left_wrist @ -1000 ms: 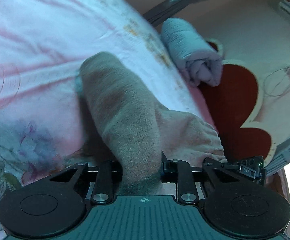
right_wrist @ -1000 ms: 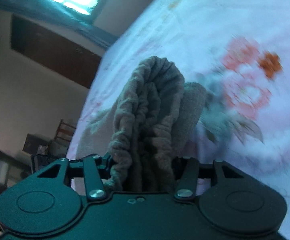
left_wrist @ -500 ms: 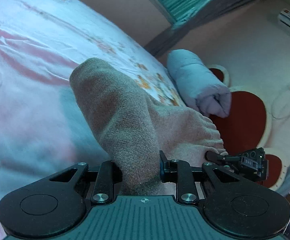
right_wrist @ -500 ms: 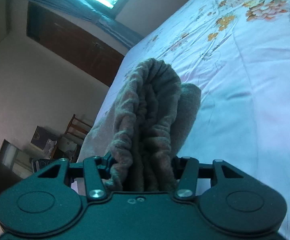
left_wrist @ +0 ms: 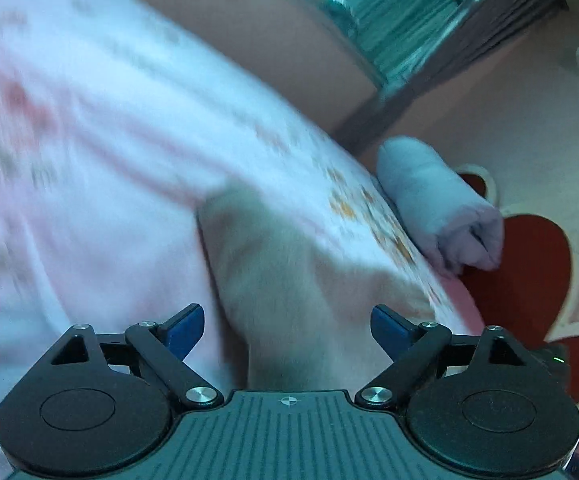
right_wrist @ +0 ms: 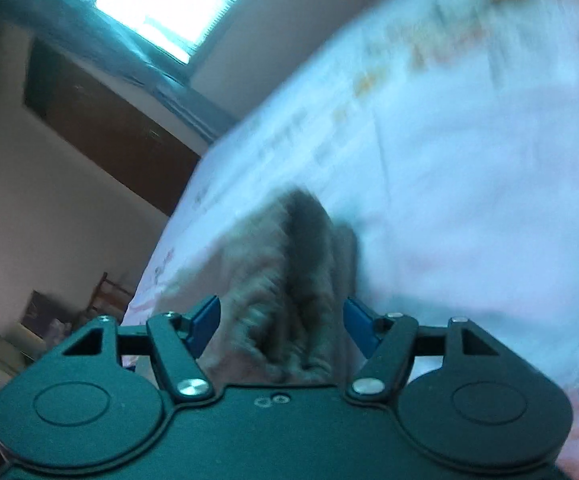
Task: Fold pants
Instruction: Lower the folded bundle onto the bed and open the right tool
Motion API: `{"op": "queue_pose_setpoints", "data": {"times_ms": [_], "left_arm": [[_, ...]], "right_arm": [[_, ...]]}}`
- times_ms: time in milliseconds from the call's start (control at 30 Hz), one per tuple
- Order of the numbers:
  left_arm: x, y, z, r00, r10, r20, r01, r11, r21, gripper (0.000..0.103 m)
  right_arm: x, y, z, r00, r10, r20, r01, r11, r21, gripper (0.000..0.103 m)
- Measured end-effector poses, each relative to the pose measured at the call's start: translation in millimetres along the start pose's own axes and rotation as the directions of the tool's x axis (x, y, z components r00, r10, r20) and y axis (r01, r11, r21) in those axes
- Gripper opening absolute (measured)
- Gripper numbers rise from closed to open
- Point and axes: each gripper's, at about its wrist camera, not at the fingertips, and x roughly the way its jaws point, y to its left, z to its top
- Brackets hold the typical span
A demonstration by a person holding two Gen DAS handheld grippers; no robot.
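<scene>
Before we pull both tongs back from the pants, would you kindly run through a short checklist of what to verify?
1. Left tongs let go: ok. They are opening, and the blue pads stand clear of the pants.
2. Right tongs let go: ok. They are opening; the bunched cloth sits between the pads with gaps either side.
3. Pants resting on the bedsheet: ok in the left view.
4. Fold lying neat and flat: cannot tell; both views are blurred.
5. Rolled blanket clear of the pants: ok; it lies apart, near the bed's edge.
</scene>
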Motion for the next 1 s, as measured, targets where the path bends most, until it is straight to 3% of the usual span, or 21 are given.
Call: {"op": "queue_pose_setpoints", "data": {"times_ms": [100,167,233,300,333,400,533,600,700,767,800,833,867,933,1000], "left_arm": [[-2.4,-2.6,26.8,0.994,0.085,0.065,-0.087,0.996,0.029,0.089],[15.3,-8.1,37.9,0.99,0.133,0.057,-0.135,0.99,0.044,0.089],[39.1,-9.3,44.2,0.977,0.211,0.037,-0.213,0.974,0.071,0.089],[64.1,0.0,41.6,0.948,0.317,-0.009,-0.315,0.944,0.101,0.089],[69.3,8.2,35.8,0.94,0.34,-0.031,-0.335,0.936,0.108,0.089],[77.2,16.3,25.0,0.942,0.337,-0.015,-0.333,0.936,0.117,0.093],[58.2,16.2,23.7,0.953,0.303,0.028,-0.304,0.95,0.068,0.093],[38.1,8.8,22.2,0.952,0.291,0.092,-0.298,0.951,0.077,0.093],[22.7,3.3,17.4,0.949,0.295,0.11,-0.304,0.95,0.069,0.093],[28.6,4.1,11.6,0.936,0.346,0.06,-0.351,0.932,0.094,0.093],[37.1,6.5,6.3,0.919,0.395,0.006,-0.393,0.913,0.114,0.093],[36.8,10.0,2.6,0.915,0.403,-0.003,-0.401,0.911,0.096,0.093],[29.7,10.6,0.8,0.921,0.389,0.001,-0.388,0.92,0.057,0.093],[2.1,1.3,-2.9,0.938,0.344,0.039,-0.345,0.938,0.021,0.093],[-23.4,-15.1,-12.4,0.939,0.333,0.084,-0.338,0.939,0.066,0.093]], "right_arm": [[-3.3,25.3,17.0,0.998,-0.009,0.065,0.014,0.996,-0.083,0.062],[10.2,42.8,28.1,0.994,-0.053,0.092,0.067,0.985,-0.161,0.061],[26.6,55.4,37.9,0.979,-0.165,0.122,0.19,0.953,-0.237,0.063],[51.6,59.3,42.1,0.95,-0.28,0.137,0.308,0.906,-0.29,0.063],[62.3,54.2,41.0,0.936,-0.331,0.118,0.352,0.887,-0.298,0.063],[93.1,31.9,33.8,0.903,-0.429,-0.011,0.402,0.856,-0.326,0.063],[75.6,11.0,34.5,0.936,-0.352,0.004,0.346,0.916,-0.204,0.066],[54.3,28.6,33.3,0.939,-0.333,0.09,0.344,0.91,-0.229,0.068],[37.7,49.2,31.7,0.953,-0.272,0.13,0.298,0.916,-0.267,0.066],[35.5,62.1,22.9,0.946,-0.292,0.139,0.322,0.888,-0.33,0.067],[44.3,64.3,17.2,0.931,-0.345,0.119,0.364,0.856,-0.368,0.067],[62.9,59.0,17.5,0.903,-0.423,0.078,0.417,0.819,-0.395,0.068],[68.8,53.2,12.0,0.888,-0.459,0.037,0.435,0.81,-0.393,0.067],[48.5,54.6,10.3,0.908,-0.415,0.055,0.41,0.854,-0.322,0.067],[16.1,69.6,2.7,0.919,-0.372,0.132,0.395,0.863,-0.316,0.068]]}}
